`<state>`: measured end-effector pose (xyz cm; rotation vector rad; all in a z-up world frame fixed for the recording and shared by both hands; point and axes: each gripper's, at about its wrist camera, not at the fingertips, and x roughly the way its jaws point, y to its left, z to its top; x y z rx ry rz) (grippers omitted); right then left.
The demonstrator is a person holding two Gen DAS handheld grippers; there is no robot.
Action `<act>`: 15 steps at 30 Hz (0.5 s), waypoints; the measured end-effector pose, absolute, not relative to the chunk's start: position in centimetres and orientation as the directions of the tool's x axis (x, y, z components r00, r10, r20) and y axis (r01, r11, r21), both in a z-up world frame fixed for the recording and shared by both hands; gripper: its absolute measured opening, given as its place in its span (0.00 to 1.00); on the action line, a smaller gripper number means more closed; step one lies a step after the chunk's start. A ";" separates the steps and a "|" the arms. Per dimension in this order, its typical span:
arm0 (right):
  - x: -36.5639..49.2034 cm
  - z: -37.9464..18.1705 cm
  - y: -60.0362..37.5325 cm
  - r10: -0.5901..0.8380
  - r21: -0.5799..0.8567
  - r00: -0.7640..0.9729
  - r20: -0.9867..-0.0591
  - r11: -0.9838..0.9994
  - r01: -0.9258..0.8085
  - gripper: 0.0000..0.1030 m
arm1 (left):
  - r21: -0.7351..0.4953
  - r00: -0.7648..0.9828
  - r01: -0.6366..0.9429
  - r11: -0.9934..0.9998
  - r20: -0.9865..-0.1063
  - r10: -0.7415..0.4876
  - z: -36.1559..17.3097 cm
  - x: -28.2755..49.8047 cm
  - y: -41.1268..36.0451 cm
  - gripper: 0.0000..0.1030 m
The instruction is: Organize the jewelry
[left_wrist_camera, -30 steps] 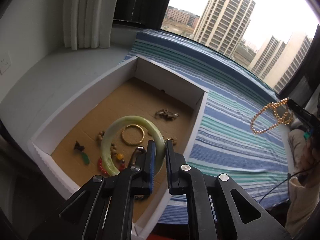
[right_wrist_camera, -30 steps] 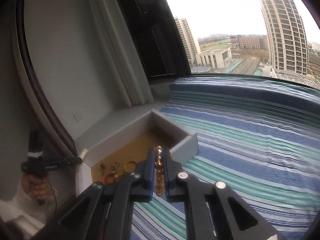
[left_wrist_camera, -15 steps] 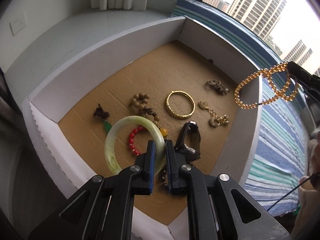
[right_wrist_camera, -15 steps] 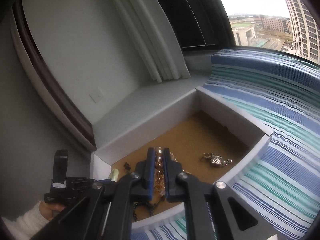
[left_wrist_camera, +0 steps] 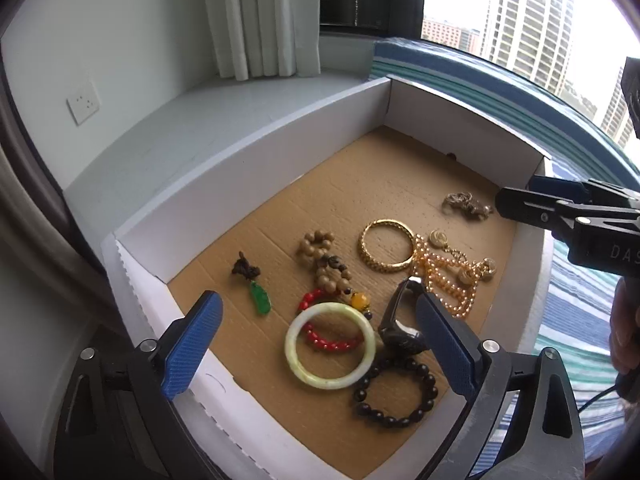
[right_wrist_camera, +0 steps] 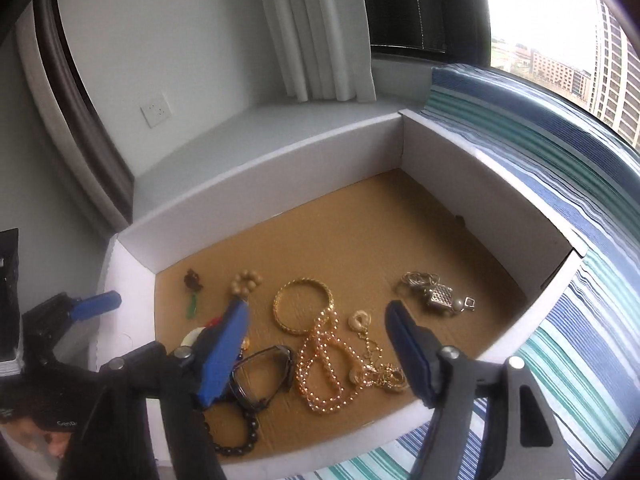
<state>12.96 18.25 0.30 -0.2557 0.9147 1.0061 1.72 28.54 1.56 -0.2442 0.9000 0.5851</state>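
A white box (left_wrist_camera: pixel 248 168) with a brown cardboard floor holds the jewelry. My left gripper (left_wrist_camera: pixel 316 336) is open above a pale green jade bangle (left_wrist_camera: pixel 330 345) lying on the floor over a red bead bracelet (left_wrist_camera: pixel 328 340). My right gripper (right_wrist_camera: pixel 320 344) is open above a gold bead necklace (right_wrist_camera: pixel 320 364), which lies on the floor beside a gold bangle (right_wrist_camera: pixel 303 305). The necklace also shows in the left wrist view (left_wrist_camera: pixel 448 280). Both grippers are empty.
In the box also lie a black bead bracelet (left_wrist_camera: pixel 394 394), a black watch (left_wrist_camera: pixel 400 320), a wooden bead bracelet (left_wrist_camera: pixel 326 260), a green pendant (left_wrist_camera: pixel 260 298), a silver piece (right_wrist_camera: pixel 438 294) and a gold chain (right_wrist_camera: pixel 376 368). A striped cloth (right_wrist_camera: pixel 560 152) lies to the right.
Both grippers opened. The jade bangle dropped from my left gripper onto the box floor. The gold bead necklace dropped from my right gripper into the box.
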 end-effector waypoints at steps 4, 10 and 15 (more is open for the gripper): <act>12.1 1.1 17.4 0.580 0.120 0.281 -0.765 0.556 -0.822 0.77 | 0.058 0.487 -0.601 0.797 -0.765 0.422 2.5 2.0 27.5 0.99; 11.8 0.6 16.3 0.547 0.077 0.305 -0.779 0.567 -0.820 0.78 | 0.103 0.453 -0.643 0.759 -0.748 0.485 2.7 1.8 26.8 0.99; 10.8 0.5 15.8 0.531 0.041 0.316 -0.786 0.555 -0.831 0.78 | 0.143 0.416 -0.674 0.724 -0.736 0.533 2.6 1.4 26.5 0.99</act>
